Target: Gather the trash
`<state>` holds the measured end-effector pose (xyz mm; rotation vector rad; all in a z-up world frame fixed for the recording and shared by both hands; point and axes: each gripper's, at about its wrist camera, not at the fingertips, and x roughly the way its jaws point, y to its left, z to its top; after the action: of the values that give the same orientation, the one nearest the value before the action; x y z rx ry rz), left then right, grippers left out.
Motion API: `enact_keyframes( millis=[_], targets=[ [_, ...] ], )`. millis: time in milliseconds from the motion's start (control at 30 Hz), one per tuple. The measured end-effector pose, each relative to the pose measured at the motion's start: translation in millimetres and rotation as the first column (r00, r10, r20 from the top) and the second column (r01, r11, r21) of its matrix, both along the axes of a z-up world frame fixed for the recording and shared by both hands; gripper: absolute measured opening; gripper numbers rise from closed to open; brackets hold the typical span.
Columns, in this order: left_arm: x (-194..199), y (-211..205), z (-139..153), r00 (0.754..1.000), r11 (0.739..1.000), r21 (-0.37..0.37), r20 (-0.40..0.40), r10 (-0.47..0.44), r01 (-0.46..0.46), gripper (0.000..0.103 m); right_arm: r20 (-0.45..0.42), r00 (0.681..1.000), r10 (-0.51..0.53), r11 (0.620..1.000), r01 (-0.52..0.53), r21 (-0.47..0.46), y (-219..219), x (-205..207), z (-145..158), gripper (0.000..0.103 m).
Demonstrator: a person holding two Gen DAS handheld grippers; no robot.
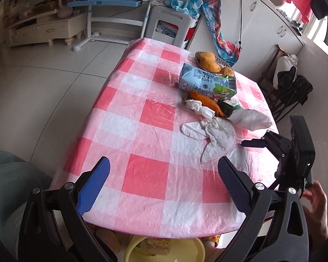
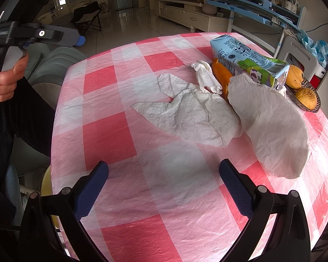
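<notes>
Trash lies on the pink checked table (image 1: 146, 118): a blue-green milk carton (image 1: 207, 80) on its side, orange peel (image 1: 207, 102), a small crumpled tissue (image 1: 199, 107) and two large white paper napkins (image 1: 216, 137). In the right wrist view the carton (image 2: 247, 59), peel (image 2: 222, 76), flat napkin (image 2: 192, 113) and raised napkin (image 2: 271, 120) lie ahead. My left gripper (image 1: 164, 187) is open and empty above the table's near edge. My right gripper (image 2: 164, 187) is open and empty, short of the napkins; it also shows in the left wrist view (image 1: 280, 146).
A glass dish with bread rolls (image 1: 212, 62) stands behind the carton, also in the right wrist view (image 2: 304, 93). A yellow bin (image 1: 164, 251) sits below the table's near edge. A white stool (image 1: 168, 28), a blue desk and cabinets stand beyond.
</notes>
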<state>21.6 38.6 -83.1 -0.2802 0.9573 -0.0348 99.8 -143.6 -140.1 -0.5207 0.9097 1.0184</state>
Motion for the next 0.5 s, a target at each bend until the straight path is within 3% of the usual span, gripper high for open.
enact_keyframes(
  millis=[167, 367, 500],
  targets=[
    [11.1, -13.7, -9.1, 0.998, 0.995, 0.068, -0.019, -0.065, 0.066, 0.095, 0.000, 1.000, 0.000, 1.000, 0.000, 0.000, -0.2, 0.1, 0.0, 0.097],
    [39.9, -57.5, -18.9, 0.979, 0.970, 0.127, -0.029, -0.204, 0.206, 0.095, 0.000, 1.000, 0.001, 1.000, -0.001, 0.000, -0.2, 0.4, -0.2, 0.097],
    [70.6, -87.4, -34.2, 0.965, 0.951, 0.165, -0.055, -0.255, 0.260, 0.095, -0.003, 0.995, -0.103, 0.995, 0.103, -0.004, -4.9, -4.6, 1.0, 0.097]
  ],
)
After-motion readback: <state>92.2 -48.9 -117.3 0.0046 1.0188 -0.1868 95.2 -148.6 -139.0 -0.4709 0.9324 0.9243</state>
